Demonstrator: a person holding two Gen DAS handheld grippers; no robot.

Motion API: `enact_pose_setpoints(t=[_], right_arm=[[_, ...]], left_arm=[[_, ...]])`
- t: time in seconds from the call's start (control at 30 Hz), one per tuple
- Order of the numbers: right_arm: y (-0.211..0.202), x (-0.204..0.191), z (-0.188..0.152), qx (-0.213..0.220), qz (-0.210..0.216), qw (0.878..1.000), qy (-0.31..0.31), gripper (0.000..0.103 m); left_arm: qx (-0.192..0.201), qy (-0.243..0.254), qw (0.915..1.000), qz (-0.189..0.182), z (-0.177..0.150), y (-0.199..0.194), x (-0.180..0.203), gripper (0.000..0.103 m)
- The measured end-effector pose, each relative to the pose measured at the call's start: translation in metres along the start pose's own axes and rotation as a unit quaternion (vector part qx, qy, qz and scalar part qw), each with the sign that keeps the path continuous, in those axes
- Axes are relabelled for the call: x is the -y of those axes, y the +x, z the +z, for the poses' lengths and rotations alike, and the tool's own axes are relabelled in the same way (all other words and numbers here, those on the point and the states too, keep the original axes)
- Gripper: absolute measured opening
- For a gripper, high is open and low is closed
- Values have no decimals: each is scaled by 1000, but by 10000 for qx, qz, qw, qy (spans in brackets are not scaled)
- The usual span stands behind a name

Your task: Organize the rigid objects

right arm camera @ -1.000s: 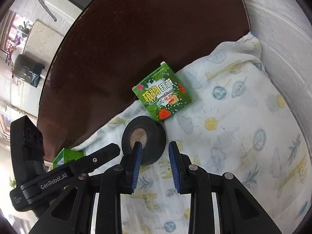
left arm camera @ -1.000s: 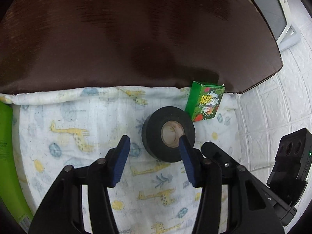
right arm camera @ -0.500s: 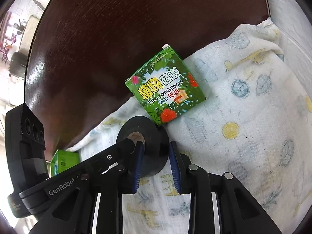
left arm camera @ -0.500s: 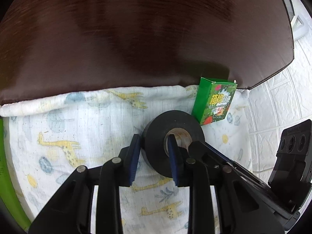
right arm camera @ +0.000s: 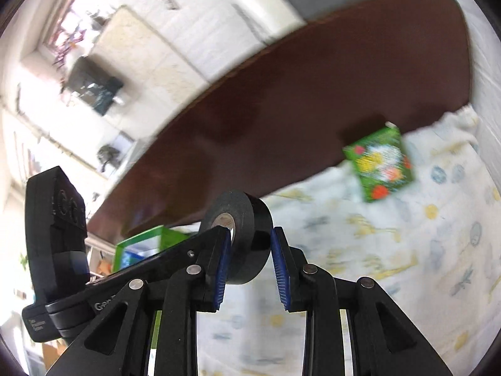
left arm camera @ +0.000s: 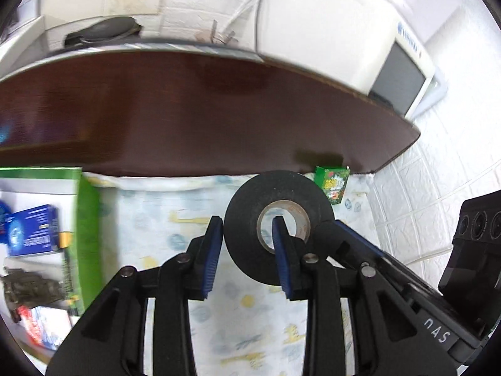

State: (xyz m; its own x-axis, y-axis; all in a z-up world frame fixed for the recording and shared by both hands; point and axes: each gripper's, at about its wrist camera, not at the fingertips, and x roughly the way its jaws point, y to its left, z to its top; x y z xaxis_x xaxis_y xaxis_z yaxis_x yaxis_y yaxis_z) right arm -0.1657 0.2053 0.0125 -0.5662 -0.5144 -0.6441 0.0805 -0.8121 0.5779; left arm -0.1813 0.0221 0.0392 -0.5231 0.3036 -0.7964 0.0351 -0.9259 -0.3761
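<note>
A black tape roll (left arm camera: 244,200) hangs in the air above the giraffe-print cloth (left arm camera: 175,219), held by both grippers. My left gripper (left arm camera: 247,221) has one pad on the roll's outer rim and the other inside the core; its jaws are opening slightly, with the roll's wall still between the pads. Seen from the right wrist, the tape roll (right arm camera: 247,213) stands on edge, and my right gripper (right arm camera: 250,232) is shut on its two flat faces. A small green box (left arm camera: 333,185) (right arm camera: 380,164) stands on the cloth's far edge beside the dark wooden table (left arm camera: 188,119).
A green bin (left arm camera: 87,219) at the left holds a blue box (left arm camera: 31,232) and other packs. A white monitor (left arm camera: 391,72) stands beyond the table's far right corner. White tiled wall (left arm camera: 422,194) runs along the right.
The left jaws closed on the roll's wall, one finger going into the core. Both grippers then rose and pulled back with the roll, lifting it off the cloth; the green box stayed.
</note>
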Motion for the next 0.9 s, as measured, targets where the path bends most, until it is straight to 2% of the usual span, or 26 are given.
enact_pose_setpoints(t=[0.2, 0.27, 0.3, 0.43, 0.53, 0.63, 0.7, 0.77, 0.83, 0.9], right_arm=[[10, -96, -15, 46, 369, 9969, -693, 30], [16, -130, -24, 1, 506, 9944, -929, 30], [22, -143, -28, -41, 598, 9932, -1002, 30], [48, -185, -47, -351, 885, 9889, -1136, 30], [86, -219, -71, -639, 1006, 9863, -1142, 30], [117, -214, -94, -961, 1070, 9845, -1007, 30], [138, -214, -106, -1183, 1060, 9831, -905, 30], [149, -211, -110, -1318, 932, 9826, -917, 30], [139, -208, -107, -1236, 876, 9833, -1008, 30], [118, -205, -94, -978, 748, 9851, -1199, 30]], left_arm=[[507, -502, 9973, 182, -10, -71, -71, 31], [684, -586, 9953, 359, -16, -94, -96, 31], [748, -629, 9942, 458, -19, -98, -97, 31], [781, -996, 9894, 712, -33, -118, -149, 31], [658, -1294, 9852, 908, -45, -112, -181, 31], [387, -1529, 9820, 1034, -55, -103, -217, 31], [342, -1661, 9804, 1001, -59, -100, -230, 37], [526, -1830, 9755, 1102, -58, -111, -235, 51], [871, -1749, 9734, 1195, -52, -126, -229, 61], [1156, -1452, 9753, 1201, -40, -138, -203, 65]])
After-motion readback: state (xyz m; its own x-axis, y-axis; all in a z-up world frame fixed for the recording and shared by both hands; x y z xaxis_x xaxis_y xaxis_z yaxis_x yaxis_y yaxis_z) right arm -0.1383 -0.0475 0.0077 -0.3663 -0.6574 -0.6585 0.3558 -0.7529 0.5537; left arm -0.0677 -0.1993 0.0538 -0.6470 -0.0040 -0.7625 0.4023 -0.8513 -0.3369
